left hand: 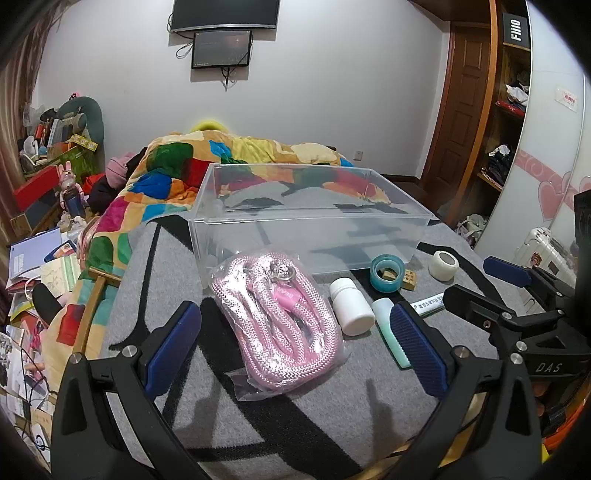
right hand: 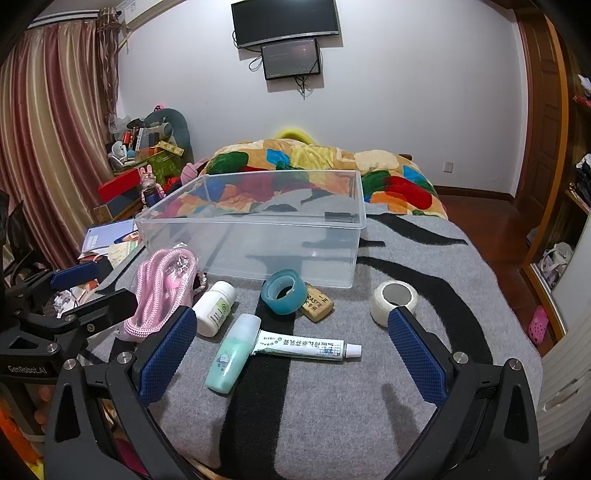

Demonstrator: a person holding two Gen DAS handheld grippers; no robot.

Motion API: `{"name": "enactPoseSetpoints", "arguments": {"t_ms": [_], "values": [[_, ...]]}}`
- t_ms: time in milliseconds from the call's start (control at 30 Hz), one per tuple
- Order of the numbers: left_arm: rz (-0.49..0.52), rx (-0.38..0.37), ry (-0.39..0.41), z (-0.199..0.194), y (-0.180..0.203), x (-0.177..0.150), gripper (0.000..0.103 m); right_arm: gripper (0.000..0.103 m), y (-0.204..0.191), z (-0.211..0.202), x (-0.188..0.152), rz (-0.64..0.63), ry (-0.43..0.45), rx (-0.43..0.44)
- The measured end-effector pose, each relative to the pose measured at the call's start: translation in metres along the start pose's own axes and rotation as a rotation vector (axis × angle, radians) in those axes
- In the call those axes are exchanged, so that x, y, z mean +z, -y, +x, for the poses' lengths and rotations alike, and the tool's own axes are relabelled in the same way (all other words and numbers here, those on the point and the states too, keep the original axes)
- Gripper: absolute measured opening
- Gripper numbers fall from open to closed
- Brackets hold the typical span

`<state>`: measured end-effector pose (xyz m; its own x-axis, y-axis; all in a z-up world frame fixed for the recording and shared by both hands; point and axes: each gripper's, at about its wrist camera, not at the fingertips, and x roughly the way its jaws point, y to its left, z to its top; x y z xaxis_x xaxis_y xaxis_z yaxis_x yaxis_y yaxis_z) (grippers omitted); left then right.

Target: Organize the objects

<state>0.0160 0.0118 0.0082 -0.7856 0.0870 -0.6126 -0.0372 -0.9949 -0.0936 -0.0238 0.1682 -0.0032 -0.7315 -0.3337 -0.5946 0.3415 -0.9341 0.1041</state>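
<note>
even indoor light, soft shadows, fisheye-warped edges.

On the blanket before me the clear bin sits farthest back. In front of it runs a row — bagged rope at the left, then the bottle, the tape ring touching the eraser, the other tape roll rightmost. Nearer me lie the small tube and toothpaste — end to end.

"FiiO" stands on a black box on the shelf, "DAS" on the right gripper, "GenRobot.AI" on the left gripper, "ERASER" on the tan eraser, and "BEAR" on the pink tag inside the bagged rope.
</note>
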Motion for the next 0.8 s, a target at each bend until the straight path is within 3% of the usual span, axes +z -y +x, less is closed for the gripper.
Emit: {"name": "enactPoseSetpoints", "arguments": {"t_ms": [800], "values": [[0.001,-0.004,-0.001,-0.0003,0.0000,0.0001,0.103,0.103,0.0010,0.0009,0.0005,0.002,-0.002,0.001]]}}
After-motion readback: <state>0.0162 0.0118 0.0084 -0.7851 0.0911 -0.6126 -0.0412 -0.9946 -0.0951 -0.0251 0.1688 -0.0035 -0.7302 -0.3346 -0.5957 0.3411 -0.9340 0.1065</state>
